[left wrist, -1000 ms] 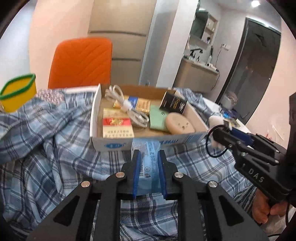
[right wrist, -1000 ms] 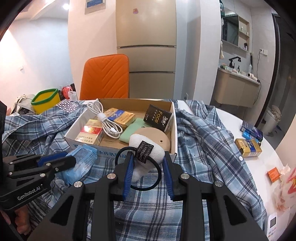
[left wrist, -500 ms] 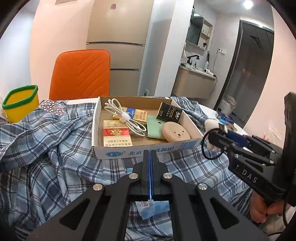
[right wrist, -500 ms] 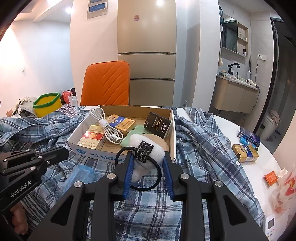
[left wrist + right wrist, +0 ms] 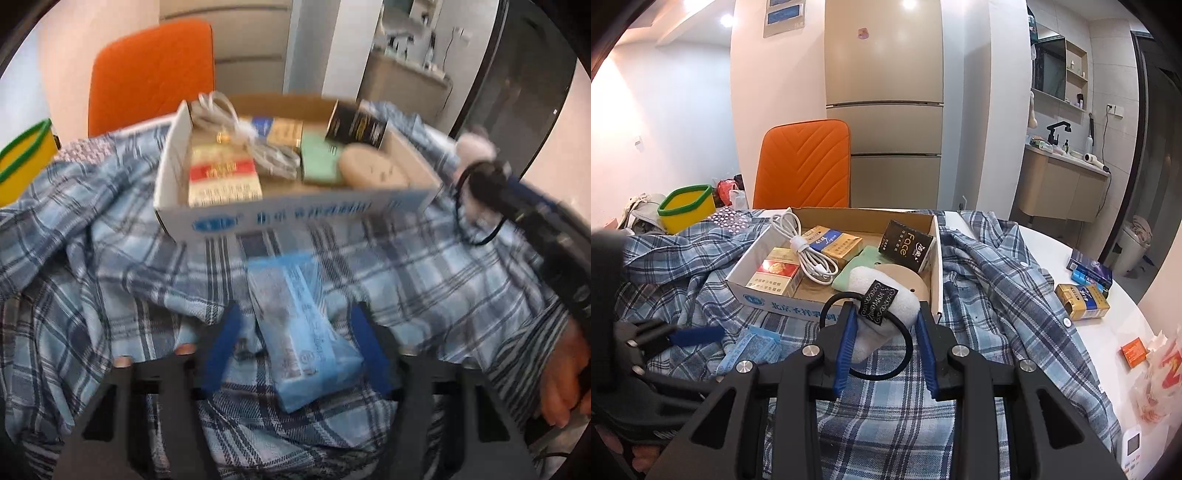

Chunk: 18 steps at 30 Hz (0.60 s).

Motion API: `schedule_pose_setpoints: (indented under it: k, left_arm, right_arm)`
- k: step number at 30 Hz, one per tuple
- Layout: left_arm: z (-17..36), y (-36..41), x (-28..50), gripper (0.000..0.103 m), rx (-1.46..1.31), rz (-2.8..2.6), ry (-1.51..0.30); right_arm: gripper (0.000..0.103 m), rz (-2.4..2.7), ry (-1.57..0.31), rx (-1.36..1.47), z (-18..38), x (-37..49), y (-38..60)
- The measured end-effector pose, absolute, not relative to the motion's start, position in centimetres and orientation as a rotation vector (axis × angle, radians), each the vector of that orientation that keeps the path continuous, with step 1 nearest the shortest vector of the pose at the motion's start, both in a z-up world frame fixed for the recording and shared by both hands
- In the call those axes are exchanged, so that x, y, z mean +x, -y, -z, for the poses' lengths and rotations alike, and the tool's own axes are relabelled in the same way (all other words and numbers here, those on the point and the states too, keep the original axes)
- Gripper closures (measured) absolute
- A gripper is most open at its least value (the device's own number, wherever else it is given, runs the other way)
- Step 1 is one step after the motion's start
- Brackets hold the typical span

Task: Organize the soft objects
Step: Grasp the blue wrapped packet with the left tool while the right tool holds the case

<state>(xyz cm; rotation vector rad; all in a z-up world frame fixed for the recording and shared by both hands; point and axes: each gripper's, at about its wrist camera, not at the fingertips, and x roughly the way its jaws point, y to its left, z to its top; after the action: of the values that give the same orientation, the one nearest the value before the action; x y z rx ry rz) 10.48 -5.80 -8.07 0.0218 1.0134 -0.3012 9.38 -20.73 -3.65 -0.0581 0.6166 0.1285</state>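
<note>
A blue soft tissue pack [image 5: 301,325] lies on the plaid shirt [image 5: 110,280] in front of the cardboard box [image 5: 295,218]. My left gripper [image 5: 299,350] is open, its blue pads either side of the pack and apart from it. The pack also shows in the right wrist view [image 5: 753,347]. My right gripper [image 5: 886,339] is shut on a white fluffy hair tie with a black loop [image 5: 882,314], held just before the box [image 5: 750,291]. It also shows at the right of the left wrist view [image 5: 476,177].
The box holds cigarette packs [image 5: 775,277], a white cable [image 5: 809,254], a green pad [image 5: 857,266], a black box [image 5: 908,247] and a tan disc [image 5: 908,280]. An orange chair [image 5: 805,162] and a yellow bin [image 5: 687,206] stand behind. Small boxes [image 5: 1082,299] lie on the white table at right.
My left gripper was shut on the tissue pack a second ago, then shut and empty above the dropped pack; it now stands open around the pack. My right gripper keeps holding the hair tie.
</note>
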Motion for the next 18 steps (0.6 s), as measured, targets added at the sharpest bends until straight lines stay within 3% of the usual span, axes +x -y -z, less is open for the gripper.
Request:
schedule_pose_setpoints:
  k: [7,18]
  left_arm:
    - [8.6,5.5,10.3,0.066,-0.002,0.308,-1.017]
    - [4.6,5.1,7.7,0.066,0.002,0.307,-0.753]
  right_arm:
    - [0.070,-0.131,-0.622,-0.052,3.7,9.5,20.8]
    - [0.070,-0.133,-0.605,-0.044,3.7,9.2,21.0]
